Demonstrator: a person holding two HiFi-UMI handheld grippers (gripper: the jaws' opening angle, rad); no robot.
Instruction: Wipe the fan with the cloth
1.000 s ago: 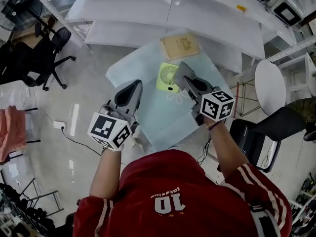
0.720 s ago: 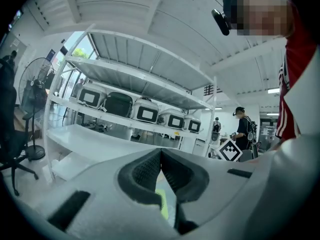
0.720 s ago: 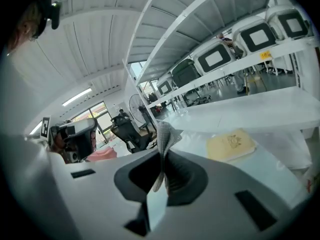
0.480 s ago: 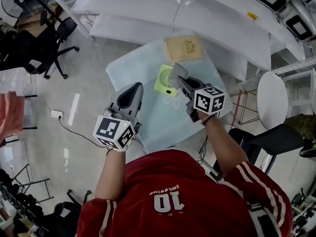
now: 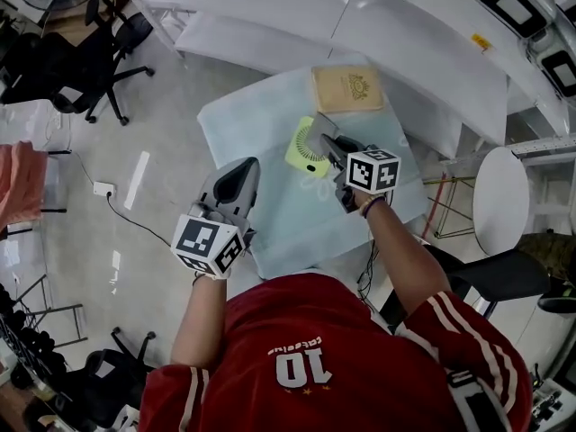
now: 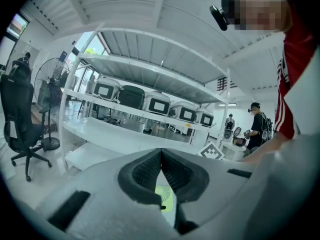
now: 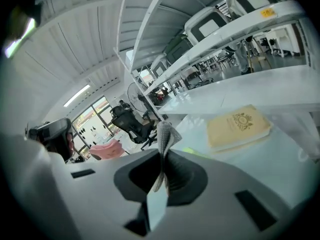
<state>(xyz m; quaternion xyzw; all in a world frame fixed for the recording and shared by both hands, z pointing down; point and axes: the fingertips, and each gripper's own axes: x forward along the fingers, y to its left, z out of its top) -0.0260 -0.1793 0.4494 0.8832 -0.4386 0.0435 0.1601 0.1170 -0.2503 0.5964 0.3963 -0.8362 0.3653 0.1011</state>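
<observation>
The fan point(image 5: 303, 148) is lying flat on the desk point(image 5: 256, 124) at the centre of the head view. Its right edge is hiding under the right gripper point(image 5: 326, 137), so whether the cloth point(image 7: 165, 133) is touching it cannot be told. In the right gripper view the jaws are pinching shut on the grey cloth, which is sticking up above them in a folded peak. Only a thin green sliver of the fan is showing past them.

The left gripper point(image 5: 249, 164) is hanging over the desk's left part, well apart from the fan. In its own view the jaws are pressing together at the tips with nothing between them, and a slice of the fan is peeking through the gap below.

A yellow book point(image 7: 239, 126) is lying just beyond the fan, toward the top of the head view. It is carrying an emblem and a line of print too small to read. The red shirt point(image 5: 306, 358) is showing the number 10, upside down from the head. Lidded bins point(image 6: 159, 104) are sitting in a row on the shelf, their contents hidden.
</observation>
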